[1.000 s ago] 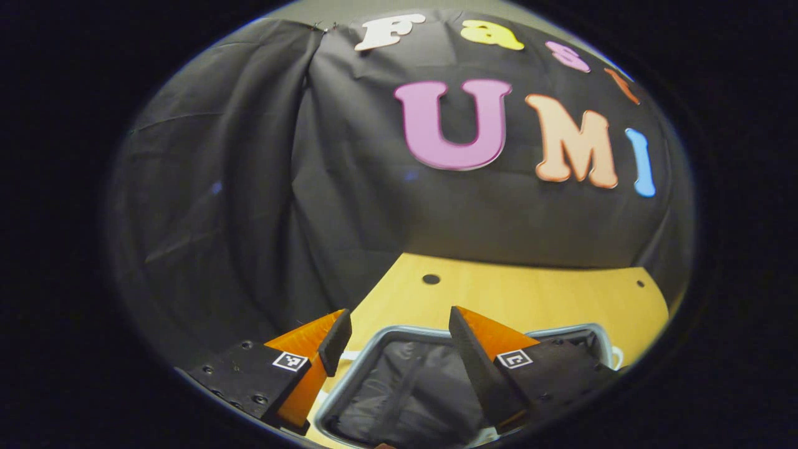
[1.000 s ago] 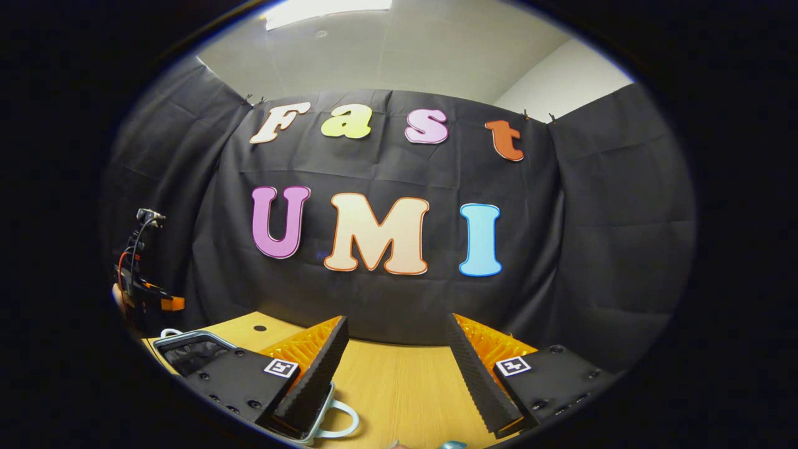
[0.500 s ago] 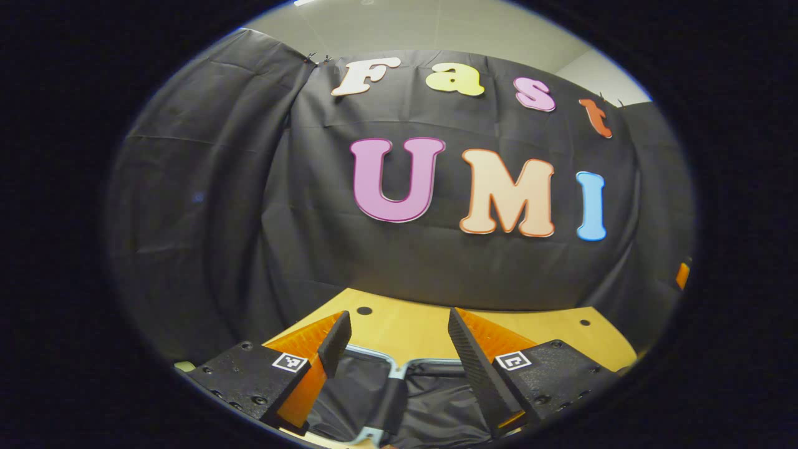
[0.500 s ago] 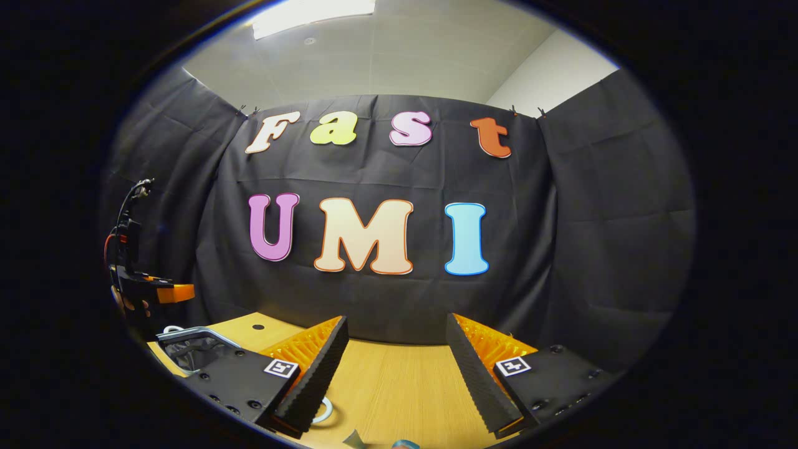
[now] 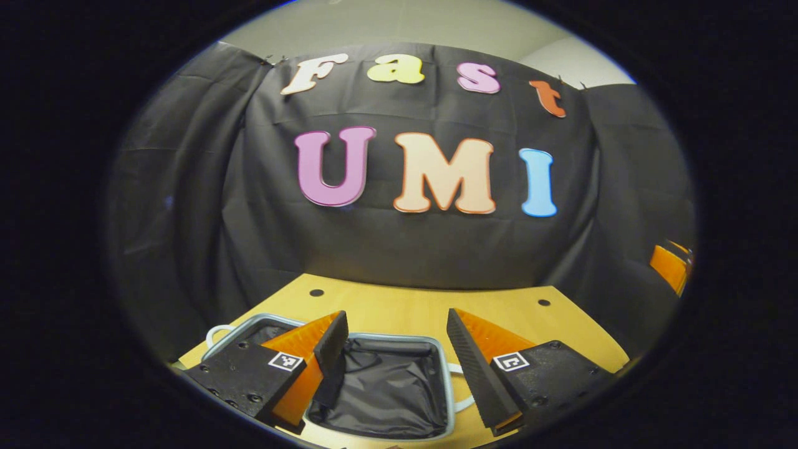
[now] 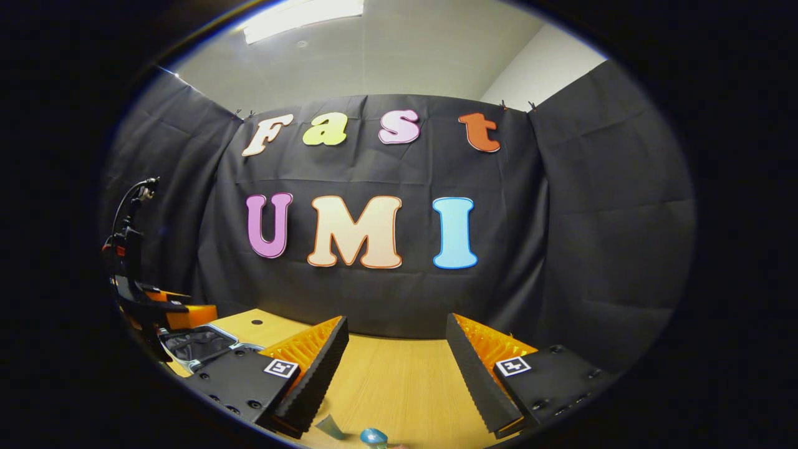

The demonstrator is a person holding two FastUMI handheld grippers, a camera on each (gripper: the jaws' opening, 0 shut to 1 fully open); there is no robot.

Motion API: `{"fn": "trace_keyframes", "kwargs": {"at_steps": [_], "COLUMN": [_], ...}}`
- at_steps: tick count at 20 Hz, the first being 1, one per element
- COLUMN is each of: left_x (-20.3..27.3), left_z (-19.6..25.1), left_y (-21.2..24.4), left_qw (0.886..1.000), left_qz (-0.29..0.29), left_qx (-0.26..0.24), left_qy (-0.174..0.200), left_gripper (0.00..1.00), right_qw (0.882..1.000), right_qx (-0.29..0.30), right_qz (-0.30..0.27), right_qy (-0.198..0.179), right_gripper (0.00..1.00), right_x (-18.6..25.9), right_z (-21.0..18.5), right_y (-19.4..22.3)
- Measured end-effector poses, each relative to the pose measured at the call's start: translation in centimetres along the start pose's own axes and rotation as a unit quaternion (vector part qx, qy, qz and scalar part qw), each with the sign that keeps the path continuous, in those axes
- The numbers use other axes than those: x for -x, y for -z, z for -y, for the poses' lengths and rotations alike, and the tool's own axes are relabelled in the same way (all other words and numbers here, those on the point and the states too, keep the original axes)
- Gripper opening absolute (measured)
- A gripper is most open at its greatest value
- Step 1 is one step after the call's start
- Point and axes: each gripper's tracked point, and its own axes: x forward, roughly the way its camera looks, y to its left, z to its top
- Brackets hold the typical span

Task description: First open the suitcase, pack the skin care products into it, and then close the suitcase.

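Note:
The open suitcase (image 5: 446,381), with a grey rim and black lining, lies on the wooden table just below and ahead of my left gripper (image 5: 394,321). That gripper is open with nothing between its fingers. The suitcase (image 6: 193,343) also appears at the far left of the right gripper view, with the left gripper (image 6: 159,308) hovering over it. My right gripper (image 6: 396,323) is open and empty above bare table. Small teal skin care items (image 6: 373,435) lie at the bottom edge below it, mostly cut off.
The wooden table (image 5: 399,305) has two small round holes (image 5: 316,292) near its back edge. Black cloth walls close the booth behind and at both sides. White handles (image 5: 215,330) stick out of the suitcase. The right gripper (image 5: 670,265) shows at the right edge.
The left gripper has swung round and lifted, so the open suitcase now lies in front of it. In the right gripper view the left gripper has come closer and teal items have appeared.

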Motion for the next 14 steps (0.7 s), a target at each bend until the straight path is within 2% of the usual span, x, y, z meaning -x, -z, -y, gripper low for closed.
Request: {"fn": "trace_keyframes", "kwargs": {"at_steps": [7,14], "left_x": [0.8,1.0], "left_z": [8.9,15.0], "left_y": [5.1,11.8], "left_qw": [0.996,0.986], "left_qz": [-0.054,-0.121], "left_qx": [-0.005,-0.015], "left_qy": [0.065,0.117], "left_gripper": [0.95,0.95], "right_qw": [1.000,0.999], "right_qx": [0.002,0.011], "right_qz": [-0.019,-0.041], "right_qy": [-0.001,0.002], "right_gripper": [0.99,0.99], "right_x": [2.0,3.1], "right_z": [3.2,5.6], "right_y": [1.9,4.0]}}
